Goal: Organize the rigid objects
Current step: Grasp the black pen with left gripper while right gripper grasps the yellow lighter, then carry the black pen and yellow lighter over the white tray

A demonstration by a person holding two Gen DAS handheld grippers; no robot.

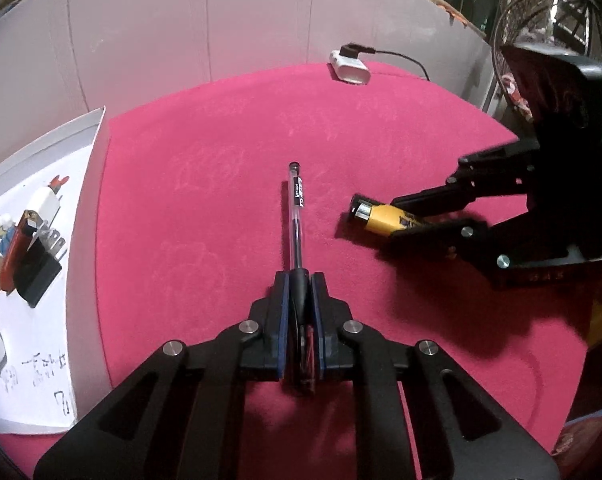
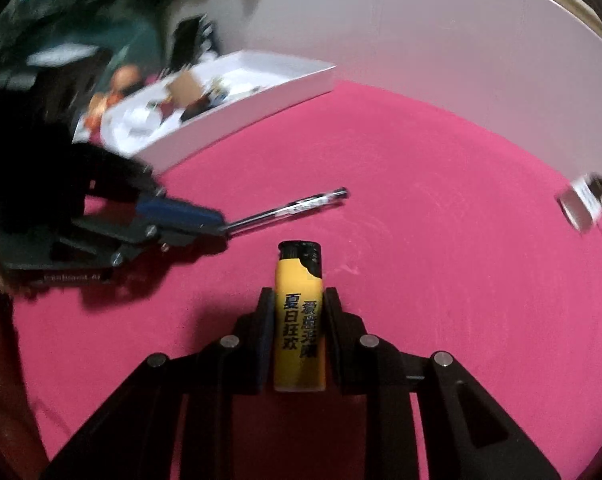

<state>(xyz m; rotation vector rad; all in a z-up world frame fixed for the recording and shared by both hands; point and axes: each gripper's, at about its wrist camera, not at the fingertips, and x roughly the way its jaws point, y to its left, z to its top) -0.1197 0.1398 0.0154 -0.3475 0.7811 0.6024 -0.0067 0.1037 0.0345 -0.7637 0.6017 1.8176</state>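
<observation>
The left gripper (image 1: 299, 280) is clamped on the grip end of a clear plastic ballpoint pen with a black cap (image 1: 297, 216), whose long axis runs straight out ahead of the fingers across the pink cloth-covered table (image 1: 205, 184), tip end pointing away from the hand. The right gripper (image 2: 299, 300) has its fingers pressed against the flanks of a yellow-and-black plastic lighter (image 2: 299, 320), lying lengthwise between them, black head forward. The shallow white cardboard box (image 1: 97, 120) of sorted items sits left of the pen, so the left hand is nearer it.
</observation>
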